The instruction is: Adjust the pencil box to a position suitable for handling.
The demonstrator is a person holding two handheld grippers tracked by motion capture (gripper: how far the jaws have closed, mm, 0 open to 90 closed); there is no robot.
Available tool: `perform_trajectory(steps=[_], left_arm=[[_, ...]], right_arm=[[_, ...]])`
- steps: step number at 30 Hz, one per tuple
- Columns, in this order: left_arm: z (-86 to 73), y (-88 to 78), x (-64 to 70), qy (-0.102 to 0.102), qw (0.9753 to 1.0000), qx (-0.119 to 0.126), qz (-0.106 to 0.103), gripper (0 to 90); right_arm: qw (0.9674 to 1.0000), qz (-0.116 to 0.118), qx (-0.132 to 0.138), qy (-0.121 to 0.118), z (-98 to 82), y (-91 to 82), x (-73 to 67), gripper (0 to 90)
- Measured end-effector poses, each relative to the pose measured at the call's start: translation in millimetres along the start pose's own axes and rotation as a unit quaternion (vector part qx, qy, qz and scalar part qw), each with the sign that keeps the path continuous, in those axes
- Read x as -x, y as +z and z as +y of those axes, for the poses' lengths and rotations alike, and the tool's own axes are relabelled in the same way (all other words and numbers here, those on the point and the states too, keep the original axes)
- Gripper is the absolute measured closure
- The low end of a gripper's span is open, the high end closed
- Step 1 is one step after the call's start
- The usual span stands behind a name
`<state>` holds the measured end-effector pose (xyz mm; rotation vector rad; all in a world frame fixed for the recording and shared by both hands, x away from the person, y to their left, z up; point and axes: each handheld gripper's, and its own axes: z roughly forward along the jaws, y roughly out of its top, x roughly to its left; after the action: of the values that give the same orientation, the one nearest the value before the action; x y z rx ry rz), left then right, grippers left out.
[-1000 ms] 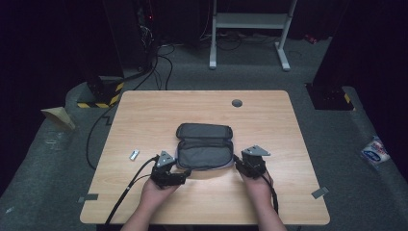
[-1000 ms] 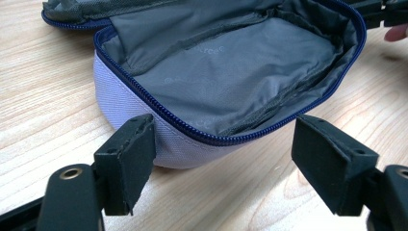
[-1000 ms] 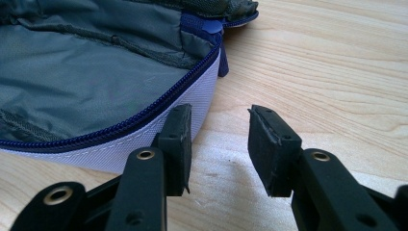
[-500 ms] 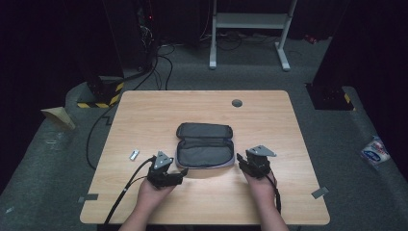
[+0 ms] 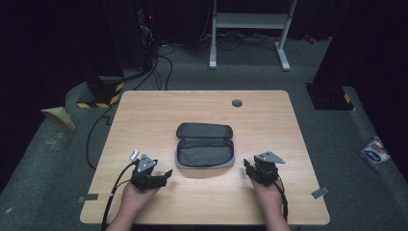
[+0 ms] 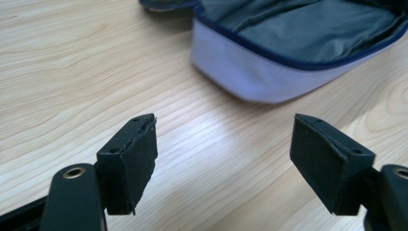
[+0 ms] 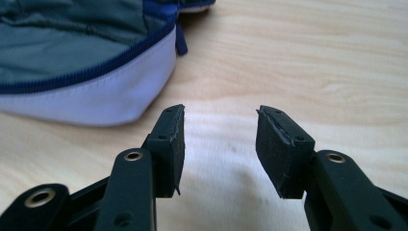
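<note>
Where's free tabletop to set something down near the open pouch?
Bare wood runs between the open pouch and the far edge, apart from the round grommet. Both side strips of the table beside the pouch are free too. The near side is crowded: left gripper, right gripper, and a small metal piece.

Grey pouch [image 5: 205, 146], unzipped, lid folded back, flat at table centre.

The left gripper [image 5: 166, 173] and right gripper [image 5: 247, 166] are black; each has 2 square pads, brass-ringed screw holes, a grey plate, a black cable.
</note>
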<state>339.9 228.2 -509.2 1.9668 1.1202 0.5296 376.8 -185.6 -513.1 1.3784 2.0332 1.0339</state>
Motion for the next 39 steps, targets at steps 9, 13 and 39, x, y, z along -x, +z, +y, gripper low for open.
perform_trajectory(steps=[9,13,39], left_arm=[[-11.2,-10.1,-21.2,-0.008,0.9994,0.012,0.031,25.2],[-11.5,-9.1,-27.4,-0.014,0.9993,0.003,0.035,25.4],[-14.8,-34.2,-67.9,-0.070,0.9956,0.008,0.061,34.4]], right_arm=[[0.9991,-0.010,-0.040,-0.013,-19.4,-11.9,-1.1,48.1],[0.9989,-0.008,-0.046,-0.007,-25.3,-16.8,1.2,45.2],[0.9986,-0.015,-0.046,-0.019,-25.0,-15.3,-2.2,43.2]])
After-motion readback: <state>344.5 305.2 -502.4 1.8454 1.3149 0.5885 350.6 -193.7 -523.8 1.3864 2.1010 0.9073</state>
